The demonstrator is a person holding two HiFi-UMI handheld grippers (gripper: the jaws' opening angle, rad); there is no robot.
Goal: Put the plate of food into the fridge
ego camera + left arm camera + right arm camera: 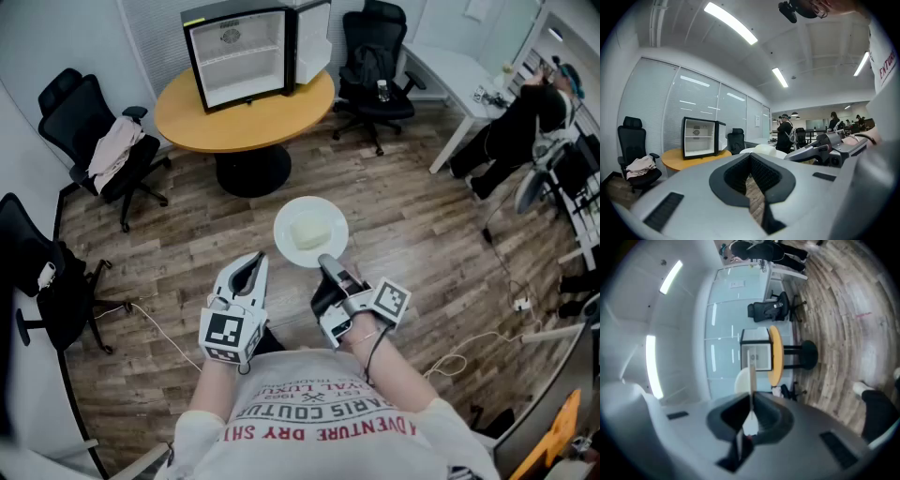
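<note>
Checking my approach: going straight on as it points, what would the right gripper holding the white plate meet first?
Likely the open black mini fridge on the round yellow table: the white round plate in the right gripper lines up with its cavity. Table edge might come first; depth unclear.
</note>
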